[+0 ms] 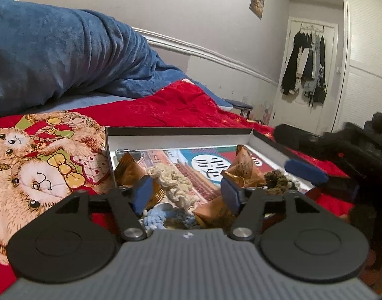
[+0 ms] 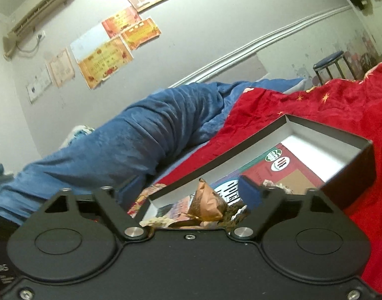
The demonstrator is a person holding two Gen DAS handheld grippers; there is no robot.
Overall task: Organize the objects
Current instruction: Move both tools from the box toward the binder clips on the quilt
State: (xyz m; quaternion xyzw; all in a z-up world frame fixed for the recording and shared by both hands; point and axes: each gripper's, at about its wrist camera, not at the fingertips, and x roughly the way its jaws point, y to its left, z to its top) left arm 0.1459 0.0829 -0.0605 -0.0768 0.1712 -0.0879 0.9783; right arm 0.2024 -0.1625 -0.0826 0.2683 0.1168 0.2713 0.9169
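A shallow box (image 1: 181, 131), black outside and white inside, lies on the red bedspread (image 1: 181, 102). It holds a printed card (image 1: 210, 165), brown wrapped packets (image 1: 243, 170), a beige crocheted piece (image 1: 176, 180), a light blue one (image 1: 166, 215) and a dark olive one (image 1: 278, 177). My left gripper (image 1: 187, 193) hangs over the box's near end, open, its blue pads (image 1: 143, 195) apart from the items below. My right gripper (image 1: 295, 153) comes in from the right, open. In the right wrist view my right gripper (image 2: 191, 190) is open above a brown packet (image 2: 208, 205) in the box (image 2: 265, 130).
A rolled blue plush blanket (image 1: 66, 50) lies along the wall behind the box. A teddy-bear print (image 1: 36, 175) covers the bedspread to the left. A blue stool (image 2: 328, 62) stands past the bed. Clothes (image 1: 308, 67) hang on a white door.
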